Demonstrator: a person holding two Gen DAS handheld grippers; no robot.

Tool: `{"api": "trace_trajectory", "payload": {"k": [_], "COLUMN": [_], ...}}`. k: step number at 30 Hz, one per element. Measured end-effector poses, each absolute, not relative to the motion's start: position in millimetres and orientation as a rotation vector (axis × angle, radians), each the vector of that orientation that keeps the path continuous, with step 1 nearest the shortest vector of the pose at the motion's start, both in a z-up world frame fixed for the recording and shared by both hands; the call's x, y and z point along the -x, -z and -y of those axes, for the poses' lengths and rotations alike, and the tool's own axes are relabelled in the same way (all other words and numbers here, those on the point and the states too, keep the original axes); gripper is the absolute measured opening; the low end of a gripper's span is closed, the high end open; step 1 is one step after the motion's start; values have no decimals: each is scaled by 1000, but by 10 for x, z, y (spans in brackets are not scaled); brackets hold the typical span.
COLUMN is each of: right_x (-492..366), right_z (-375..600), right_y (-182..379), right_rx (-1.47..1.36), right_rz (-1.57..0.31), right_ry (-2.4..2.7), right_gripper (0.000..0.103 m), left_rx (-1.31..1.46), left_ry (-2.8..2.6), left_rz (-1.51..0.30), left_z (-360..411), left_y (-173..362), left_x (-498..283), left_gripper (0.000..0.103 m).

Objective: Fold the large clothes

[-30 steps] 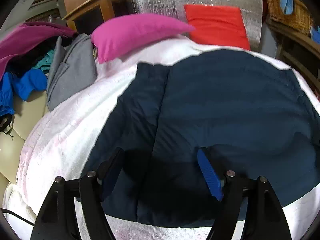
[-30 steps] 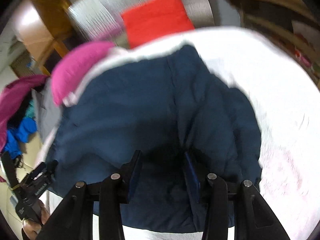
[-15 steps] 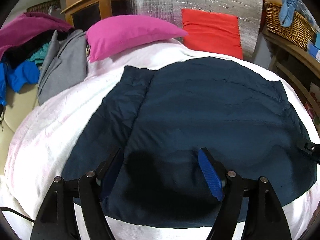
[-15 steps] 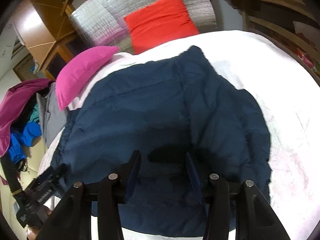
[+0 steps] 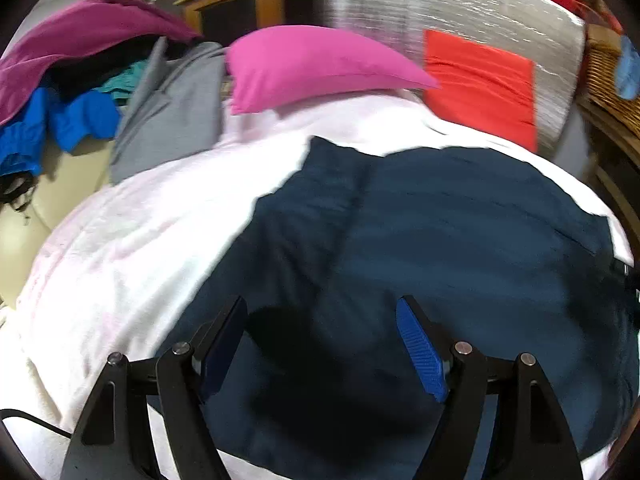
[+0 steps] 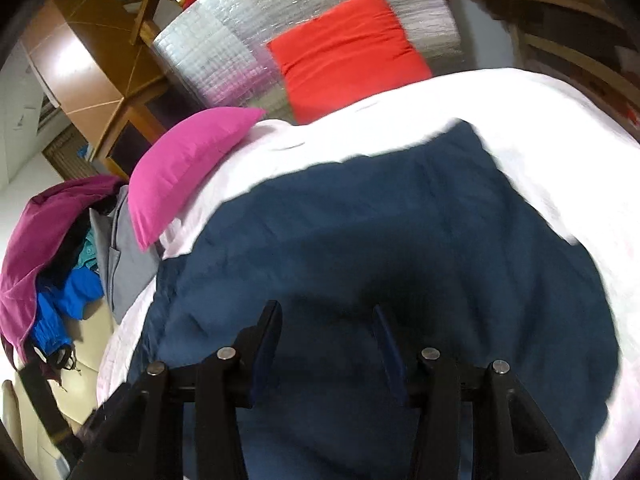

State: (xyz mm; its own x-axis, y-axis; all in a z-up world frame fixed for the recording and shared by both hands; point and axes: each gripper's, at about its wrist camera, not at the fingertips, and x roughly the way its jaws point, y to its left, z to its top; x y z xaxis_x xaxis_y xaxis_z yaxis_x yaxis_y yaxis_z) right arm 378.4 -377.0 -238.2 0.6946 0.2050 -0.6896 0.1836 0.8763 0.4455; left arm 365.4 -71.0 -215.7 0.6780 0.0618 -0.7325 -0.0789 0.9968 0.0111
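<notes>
1. Left gripper (image 5: 320, 344) – jaws spread wide, nothing between them. Blue pads (image 5: 420, 354) face inward. It hangs above the near left part of the jacket (image 5: 440, 260) and casts a dark shadow on the cloth.
2. Right gripper (image 6: 326, 340) – jaws also apart, holding nothing. It hangs over the near middle of the jacket (image 6: 380, 240); a shadow lies on the fabric just beyond the fingertips. Whether either gripper touches the cloth, cannot tell.
3. Jacket: dark navy, quilted, spread flat on the bed (image 5: 132, 248). It covers the middle and right of the white cover. In the left wrist view a long seam or fold line runs from near to far on its left part, and a sleeve-like panel lies left of that line.
4. White bed cover (image 6: 560, 152) shows around the jacket on the left, far and right sides.
5. Left of the bed, on a cream surface: a clothes pile (image 5: 80, 92) – grey, blue, teal and purple pieces heaped together.
6. Far edge of the bed: pink pillow (image 5: 316, 66) on the left, near the jacket's far left corner but apart from it.
7. Right of it, a red pillow (image 5: 480, 88) leans upright against a silver quilted panel (image 5: 440, 12).
8. Farthest: wooden cabinet (image 5: 240, 4) behind the pink pillow; wicker basket (image 5: 604, 80) at far right.
</notes>
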Motion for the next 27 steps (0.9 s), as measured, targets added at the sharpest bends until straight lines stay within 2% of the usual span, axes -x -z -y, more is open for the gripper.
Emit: {"api": "trace_trajectory", "payload": {"k": [5,9,11,15,17,27], "right_x": [-4440,-4929,-4939,-4515,-4164,-2716], "right_z": [3478,3377,3390,3460,3503,3859], "right_y": [2389,2694,2718,2500,2427,2450], "right_rx": [-507,-492,-503,-474,-447,-416], "right_rz": [-874,-1053,-1065,-975,-934,-886], "right_ry": [-45,46,47,50,53,139], "right_gripper": [51,52,52,53,60,61], "left_rx": [24,41,26,10,4,-60], "left_ry": [-132,-123,-109,-58,-36,60], "left_rz": [-815,-873,-862,-816,-785,-656], "left_z": [483,416,451,540,593,810], "left_y": [2170,2249,2226,2134,2083,1920], "left_x": [-3718,-3817,-3804,-3693,-3593,-3165], "left_gripper": [78,78,77,78,78,78]}}
